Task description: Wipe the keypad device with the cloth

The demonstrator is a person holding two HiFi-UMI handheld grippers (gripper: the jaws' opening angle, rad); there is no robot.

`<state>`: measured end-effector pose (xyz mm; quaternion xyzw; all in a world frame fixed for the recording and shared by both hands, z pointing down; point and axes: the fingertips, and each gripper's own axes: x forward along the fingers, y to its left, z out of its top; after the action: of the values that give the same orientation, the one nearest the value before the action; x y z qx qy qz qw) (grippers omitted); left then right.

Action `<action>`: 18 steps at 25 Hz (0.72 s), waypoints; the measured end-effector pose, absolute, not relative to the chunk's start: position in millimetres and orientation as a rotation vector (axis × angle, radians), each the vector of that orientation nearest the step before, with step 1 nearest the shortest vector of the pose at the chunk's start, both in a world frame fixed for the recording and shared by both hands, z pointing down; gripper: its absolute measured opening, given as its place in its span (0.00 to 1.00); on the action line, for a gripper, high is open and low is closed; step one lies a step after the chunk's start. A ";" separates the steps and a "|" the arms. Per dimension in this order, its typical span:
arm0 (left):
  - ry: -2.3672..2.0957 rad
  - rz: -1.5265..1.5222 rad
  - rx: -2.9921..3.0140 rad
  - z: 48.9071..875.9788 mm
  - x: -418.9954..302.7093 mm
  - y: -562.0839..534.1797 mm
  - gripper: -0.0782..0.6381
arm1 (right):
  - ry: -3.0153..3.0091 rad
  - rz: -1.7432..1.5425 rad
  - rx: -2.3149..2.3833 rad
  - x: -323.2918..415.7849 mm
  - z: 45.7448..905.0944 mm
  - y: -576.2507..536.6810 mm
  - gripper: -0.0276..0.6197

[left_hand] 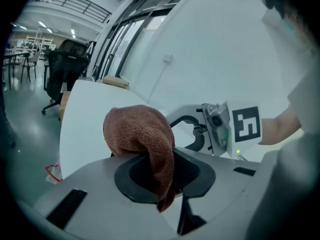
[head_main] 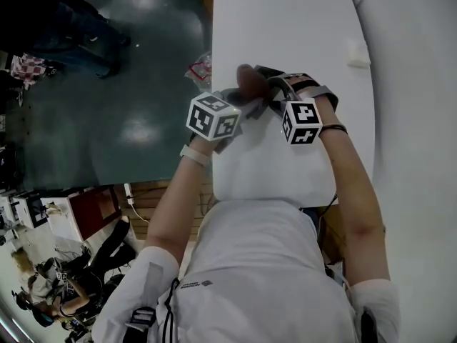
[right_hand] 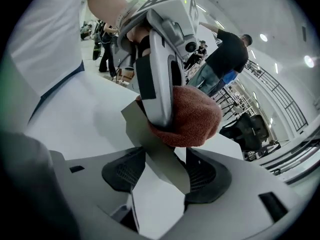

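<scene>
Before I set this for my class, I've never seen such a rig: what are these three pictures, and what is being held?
There is no robot: a person holds a gripper in each hand; the marker cubes belong to them. One picture looks down from a head camera onto a white table; the other two look along each gripper's jaws. The left gripper clamps a brown cloth. The right gripper appears closed on a flat grey device, whose keys don't show. A small white object lies on the table.

No legible text anywhere; small print (head_main: pixel 194 284) on white shirt (head_main: pixel 264 263) too tiny to read.
</scene>
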<state>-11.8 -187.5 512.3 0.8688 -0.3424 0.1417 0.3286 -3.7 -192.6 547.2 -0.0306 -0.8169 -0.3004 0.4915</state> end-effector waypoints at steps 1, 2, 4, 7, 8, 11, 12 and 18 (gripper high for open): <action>-0.915 0.354 2.271 514.4 -12.1 -189.0 0.20 | -1.988 -0.732 -0.067 -3.4 547.3 -191.4 0.39; -0.929 0.325 2.258 517.5 -13.6 -190.8 0.20 | -1.991 -0.734 -0.062 -3.5 548.6 -190.4 0.39; -0.947 0.255 2.220 524.9 -19.0 -195.0 0.20 | -1.985 -0.736 -0.058 -5.0 553.0 -190.4 0.39; -0.972 0.205 2.209 531.4 -25.5 -201.4 0.20 | -1.964 -0.732 -0.060 -7.2 556.7 -193.7 0.39; -0.984 0.204 2.207 533.3 -27.2 -202.9 0.20 | -1.960 -0.726 -0.062 -7.0 556.8 -194.1 0.39; -1.044 0.223 2.176 543.4 -36.3 -207.9 0.20 | -1.953 -0.713 -0.067 -5.4 555.5 -194.1 0.39; -1.066 0.230 2.161 547.9 -40.6 -209.7 0.20 | -1.950 -0.712 -0.067 -5.1 555.0 -194.3 0.39; -1.136 0.277 2.085 572.3 -64.4 -216.1 0.20 | -1.933 -0.705 -0.061 -5.5 553.4 -194.6 0.39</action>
<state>-64.4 -216.1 572.3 0.8114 -0.4422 0.1079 0.3666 -5.5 -194.6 553.4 -0.0255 -0.8047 -0.2934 0.5155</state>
